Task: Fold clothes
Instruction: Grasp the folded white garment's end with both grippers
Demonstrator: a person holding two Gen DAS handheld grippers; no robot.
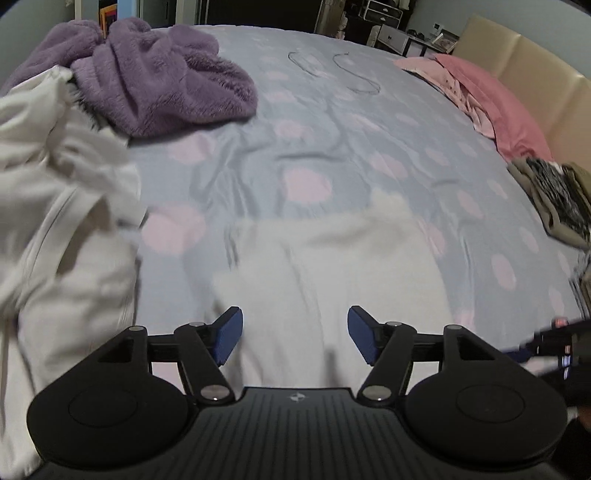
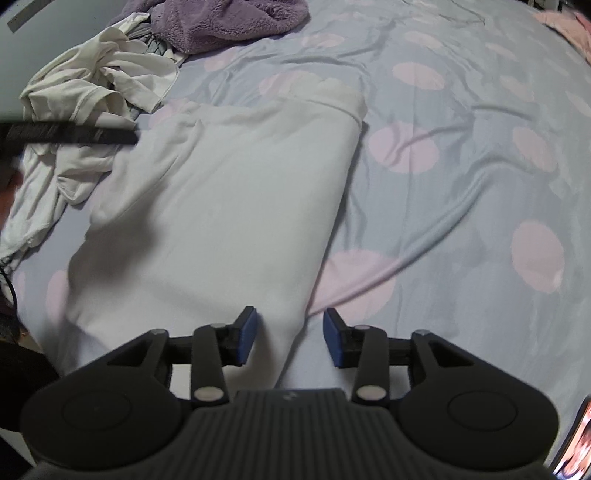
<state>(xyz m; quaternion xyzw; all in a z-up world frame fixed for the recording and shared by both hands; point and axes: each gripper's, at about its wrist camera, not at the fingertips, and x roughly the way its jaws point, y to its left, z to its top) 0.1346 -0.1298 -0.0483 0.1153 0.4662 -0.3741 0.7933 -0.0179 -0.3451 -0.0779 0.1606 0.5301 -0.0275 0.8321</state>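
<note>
The left gripper (image 1: 294, 334) hovers with its jaws spread wide and empty over the near end of the folded white garment (image 1: 314, 266). The right gripper (image 2: 289, 338) is about half open, straddling that garment's right edge at 6 o'clock without pinching it. The garment lies flat on the spotted blue-grey bedsheet (image 2: 461, 177). At 10 o'clock sits a crumpled white shirt (image 2: 99, 92), with a purple fleece (image 1: 155, 81) beyond it.

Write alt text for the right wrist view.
The right hand-held gripper hovers open over the near edge of a folded white garment lying flat on a blue bedsheet with pink spots. Crumpled white clothes and a purple fleece lie beyond, upper left.
</note>
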